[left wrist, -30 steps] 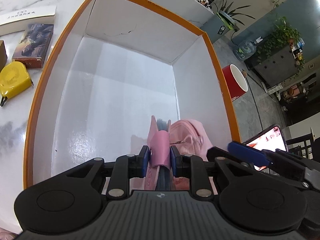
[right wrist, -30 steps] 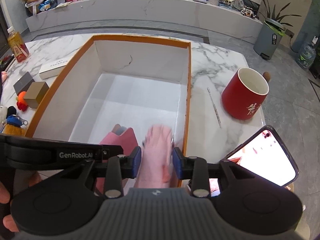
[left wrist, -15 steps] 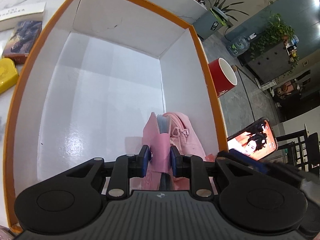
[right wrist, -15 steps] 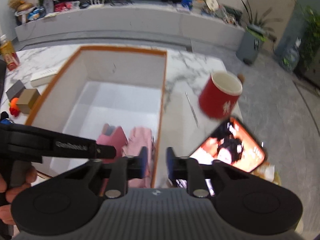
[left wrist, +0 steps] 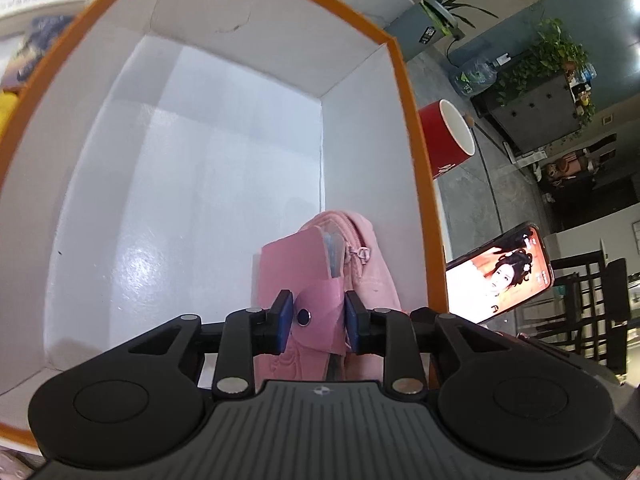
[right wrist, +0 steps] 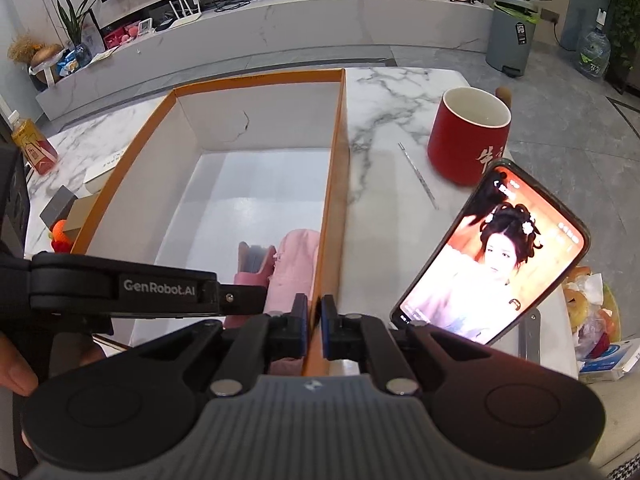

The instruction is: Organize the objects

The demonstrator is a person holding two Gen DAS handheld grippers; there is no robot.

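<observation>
An orange-rimmed white box (left wrist: 416,152) (right wrist: 340,128) stands on the marble table. In its near right corner lie a pink card wallet (left wrist: 296,264) (right wrist: 256,264) and a pink zip pouch (left wrist: 372,256) (right wrist: 296,256). My left gripper (left wrist: 315,318) is inside the box, jaws around the wallet's snap flap, touching or nearly touching it. My right gripper (right wrist: 315,326) is nearly shut with nothing in it, above the box's right wall.
A lit phone (right wrist: 496,256) (left wrist: 500,272) leans on a stand right of the box. A red mug (right wrist: 468,136) and a thin rod (right wrist: 418,174) lie beyond it. Small boxes, a bottle (right wrist: 34,148) and toys sit left of the box.
My right gripper let go of the pink pouch, rose and shifted right over the box wall, closing. My left gripper's jaws widened around the wallet, which tipped flatter.
</observation>
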